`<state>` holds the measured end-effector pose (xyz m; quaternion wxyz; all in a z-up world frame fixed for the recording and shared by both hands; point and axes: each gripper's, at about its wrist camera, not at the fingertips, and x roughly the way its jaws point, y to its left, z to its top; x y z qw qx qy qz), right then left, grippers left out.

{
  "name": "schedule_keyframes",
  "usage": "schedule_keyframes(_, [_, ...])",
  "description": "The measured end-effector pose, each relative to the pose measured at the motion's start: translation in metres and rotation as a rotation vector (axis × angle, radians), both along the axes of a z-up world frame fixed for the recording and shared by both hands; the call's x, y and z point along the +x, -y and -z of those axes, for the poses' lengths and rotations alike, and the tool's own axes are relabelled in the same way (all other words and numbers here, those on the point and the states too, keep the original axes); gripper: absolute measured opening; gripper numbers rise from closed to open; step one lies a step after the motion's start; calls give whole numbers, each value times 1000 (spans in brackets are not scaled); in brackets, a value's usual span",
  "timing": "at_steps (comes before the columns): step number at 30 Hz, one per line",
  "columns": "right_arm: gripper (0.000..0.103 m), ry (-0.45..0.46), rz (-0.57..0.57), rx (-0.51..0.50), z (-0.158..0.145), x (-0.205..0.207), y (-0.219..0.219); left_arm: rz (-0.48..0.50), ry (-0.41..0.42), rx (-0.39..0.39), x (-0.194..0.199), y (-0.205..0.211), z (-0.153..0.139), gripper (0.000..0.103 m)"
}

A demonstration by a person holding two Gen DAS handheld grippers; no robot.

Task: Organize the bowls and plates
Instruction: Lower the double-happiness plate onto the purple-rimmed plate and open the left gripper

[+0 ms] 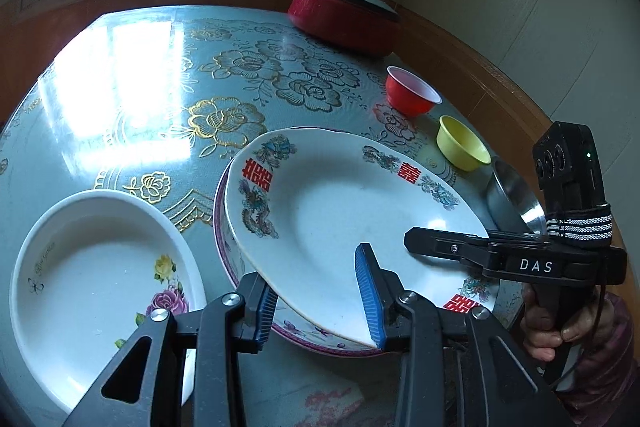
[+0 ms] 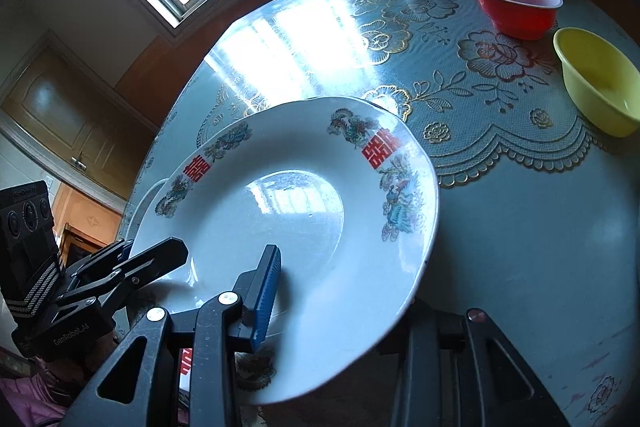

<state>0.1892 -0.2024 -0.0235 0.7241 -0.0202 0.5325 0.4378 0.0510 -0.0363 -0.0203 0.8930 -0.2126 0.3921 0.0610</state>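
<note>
A white plate with red characters and dragon patterns (image 1: 340,211) is held tilted above a pink-rimmed plate (image 1: 224,251) on the table. My left gripper (image 1: 320,299) straddles its near rim, one blue pad under and one over; the jaws stand wide. My right gripper (image 2: 340,303) also straddles the plate (image 2: 300,219), one pad on top, the other finger hidden beneath. The right gripper shows in the left wrist view (image 1: 448,247) with its tips on the plate's right rim. A white rose plate (image 1: 100,259) lies at the left.
A red bowl (image 1: 412,95), a yellow bowl (image 1: 462,143) and a steel bowl (image 1: 512,195) stand at the table's right edge. A red lidded pot (image 1: 344,15) stands at the back. The round table has a floral cloth (image 1: 224,87).
</note>
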Motion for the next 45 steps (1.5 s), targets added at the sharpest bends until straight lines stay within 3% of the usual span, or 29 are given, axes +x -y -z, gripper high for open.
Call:
schedule_keyframes(16, [38, -29, -10, 10, -7, -2, 29, -7, -30, 10, -17, 12, 0, 40])
schedule_keyframes(24, [38, 125, -113, -124, -22, -18, 33, -52, -28, -12, -33, 13, 1, 40])
schedule_keyframes(27, [38, 136, -125, -117, -24, -19, 36, -59, -15, -25, -36, 13, 2, 40])
schedule_keyframes(37, [38, 130, -144, -130, -19, -18, 33, -87, -30, 66, -32, 23, -4, 42])
schedule_keyframes(45, [38, 171, -139, -112, -36, -12, 37, -113, -30, 134, -33, 25, -9, 44])
